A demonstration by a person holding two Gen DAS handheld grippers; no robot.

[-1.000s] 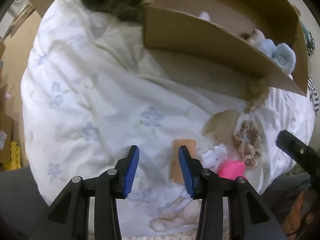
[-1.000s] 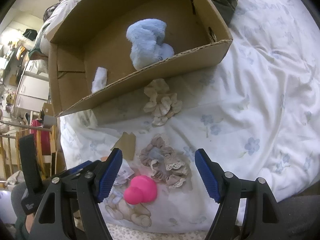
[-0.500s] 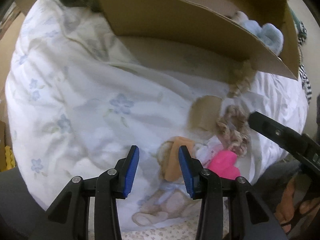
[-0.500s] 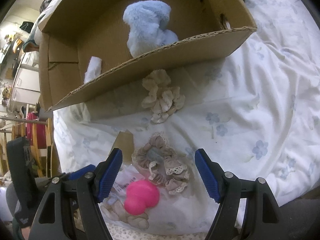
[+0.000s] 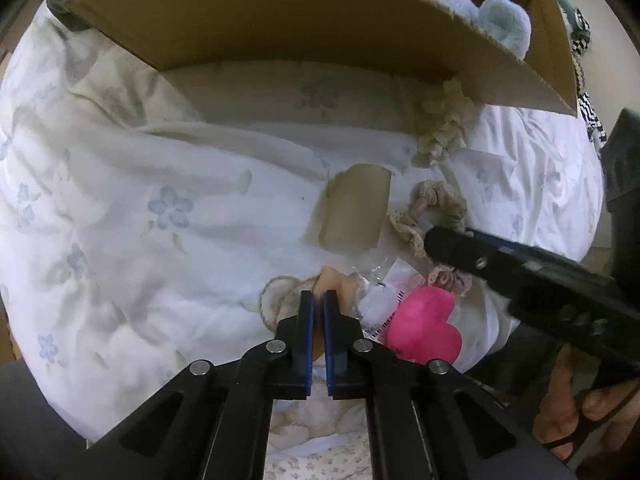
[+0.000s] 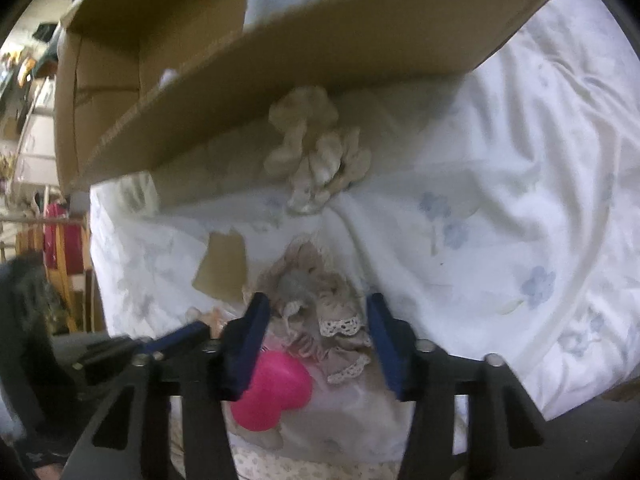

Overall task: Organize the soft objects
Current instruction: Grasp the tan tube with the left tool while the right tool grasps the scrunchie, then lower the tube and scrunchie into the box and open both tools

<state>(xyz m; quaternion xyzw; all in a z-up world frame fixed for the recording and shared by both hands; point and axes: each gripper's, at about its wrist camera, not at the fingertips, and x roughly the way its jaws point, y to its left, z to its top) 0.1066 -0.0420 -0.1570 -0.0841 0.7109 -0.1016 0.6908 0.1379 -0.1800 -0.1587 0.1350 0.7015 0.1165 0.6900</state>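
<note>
My left gripper (image 5: 316, 300) is shut on a peach soft pad (image 5: 334, 284) lying on the quilt. Beside it lie a pink heart sponge (image 5: 424, 328), also in the right wrist view (image 6: 274, 392), and a crumpled label wrapper (image 5: 384, 296). My right gripper (image 6: 316, 316) is open with its jaws either side of a beige lace scrunchie (image 6: 320, 304), which also shows in the left wrist view (image 5: 436, 208). A cream ruffled scrunchie (image 6: 316, 156) lies against the cardboard box (image 6: 280, 64). A blue plush (image 5: 500, 20) sits inside the box.
A white quilt with blue flowers (image 6: 500, 184) covers the bed. A torn cardboard scrap (image 5: 356, 208) lies near the scrunchies. The box flap overhangs the far side. Furniture and clutter (image 6: 36, 184) stand to the left of the bed.
My left gripper has moved forward and closed on the peach pad. My right gripper has moved down and forward and narrowed around the lace scrunchie.
</note>
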